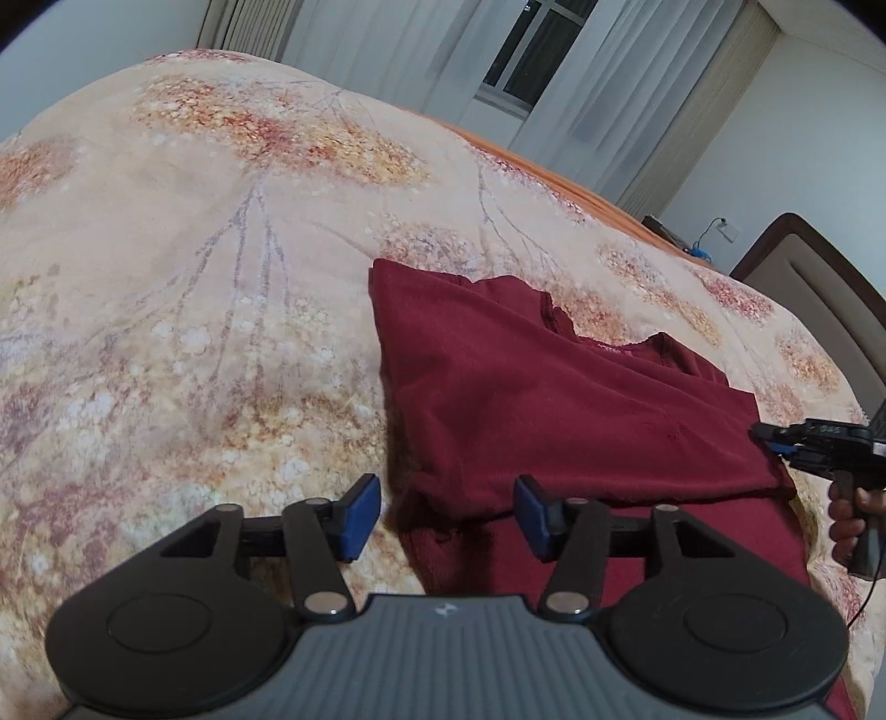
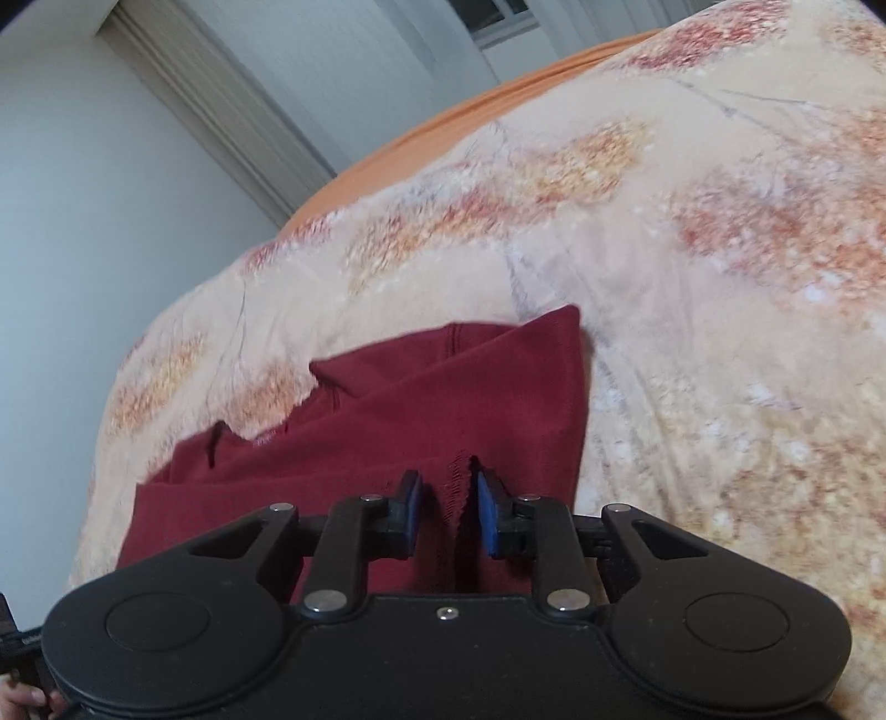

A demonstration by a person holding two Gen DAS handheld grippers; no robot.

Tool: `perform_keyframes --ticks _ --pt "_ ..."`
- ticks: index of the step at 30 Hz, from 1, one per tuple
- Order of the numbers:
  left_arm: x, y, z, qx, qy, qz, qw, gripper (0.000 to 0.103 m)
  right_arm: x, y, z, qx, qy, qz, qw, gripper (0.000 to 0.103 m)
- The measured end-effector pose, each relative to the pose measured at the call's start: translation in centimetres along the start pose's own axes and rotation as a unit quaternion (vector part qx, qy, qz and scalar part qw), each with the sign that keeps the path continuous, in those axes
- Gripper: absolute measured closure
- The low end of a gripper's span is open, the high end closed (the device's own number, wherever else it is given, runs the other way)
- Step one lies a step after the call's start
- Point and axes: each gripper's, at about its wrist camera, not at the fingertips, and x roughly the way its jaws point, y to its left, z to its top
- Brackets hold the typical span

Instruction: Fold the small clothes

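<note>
Your L gripper [image 1: 447,518], bottom centre of frame: fingers wide apart, nothing held, over near-left corner of shirt [image 1: 554,399]. Your R gripper [image 2: 447,512], bottom centre: pads narrowly parted w/ a stitched fold of shirt [image 2: 421,410] between; firm grip can't be told. Shirt: maroon, partly folded, flat on floral quilt [image 1: 194,310]. Curtains [image 1: 387,44], window [image 1: 531,50] at top.

Soft, even indoor light around me, dim window [image 1: 531,55] behind pale curtains [image 1: 609,94], faint shadow under my red garment [image 1: 554,415], no glare, floral bedspread [image 2: 747,249] smeared by blur in my right view, strong fisheye bending, dark corners.
</note>
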Motion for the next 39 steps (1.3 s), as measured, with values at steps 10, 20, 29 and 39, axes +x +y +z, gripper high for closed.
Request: perform_keyframes --ticks 10,20,29,39 --pt "0.4 0.7 -0.9 -0.016 -0.01 -0.015 0.9997 0.038 -2.3 0.3 1.9 -0.031 -0.069 -0.003 0.997 0.074" --pt "-0.3 -2.7 4.3 0.082 -0.057 -0.03 0.9946 0.035 3.9 4.0 6.1 -0.225 -0.001 -0.024 0.974 0.072" --pt "3.3 -5.1 4.8 0.093 -0.044 -0.051 0.9934 0.034 6.6 4.3 6.6 -0.255 0.024 -0.034 0.966 0.103" --pt "3.3 -3.0 2.8 0.065 -0.028 -0.047 0.9964 0.03 5.6 4.7 7.0 -0.176 -0.012 0.021 0.984 0.072"
